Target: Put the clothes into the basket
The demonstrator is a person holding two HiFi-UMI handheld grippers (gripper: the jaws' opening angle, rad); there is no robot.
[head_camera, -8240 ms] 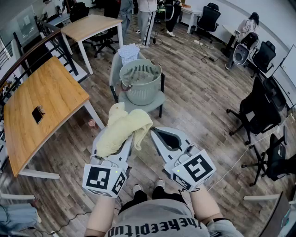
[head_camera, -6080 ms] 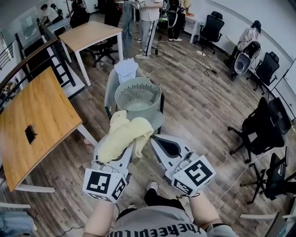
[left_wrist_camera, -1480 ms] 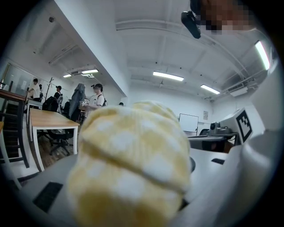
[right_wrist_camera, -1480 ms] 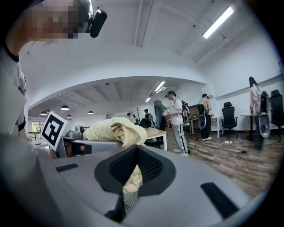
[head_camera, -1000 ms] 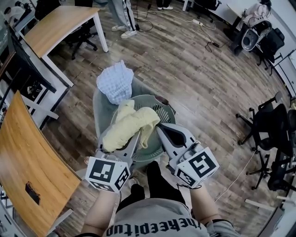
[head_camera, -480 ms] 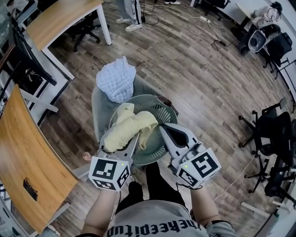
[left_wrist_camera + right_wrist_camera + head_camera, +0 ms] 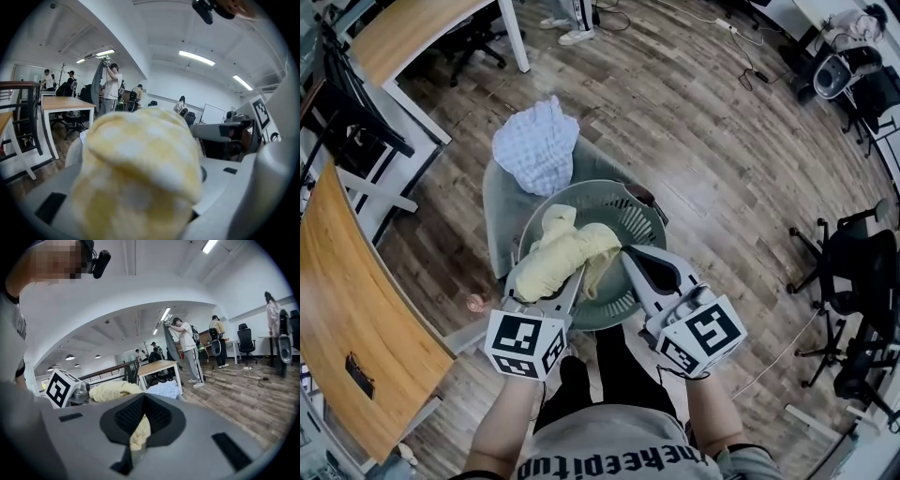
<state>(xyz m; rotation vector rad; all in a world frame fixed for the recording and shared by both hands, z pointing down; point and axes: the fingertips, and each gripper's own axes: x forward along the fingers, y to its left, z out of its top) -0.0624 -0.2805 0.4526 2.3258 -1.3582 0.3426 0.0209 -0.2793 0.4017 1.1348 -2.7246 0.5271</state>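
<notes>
While the left gripper (image 7: 565, 281) is clamping the yellow cloth (image 7: 567, 251) just over the green basket (image 7: 643, 221), the right gripper (image 7: 627, 253) is hanging beside it, pinched closed on nothing. Next, I reckon, the left jaws are needing to open so the cloth drops inside.

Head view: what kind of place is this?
Probably an open-plan office or lab workspace: wooden desks, black rolling office chairs and a wood-plank floor. The right gripper view shows other people standing near more desks.
</notes>
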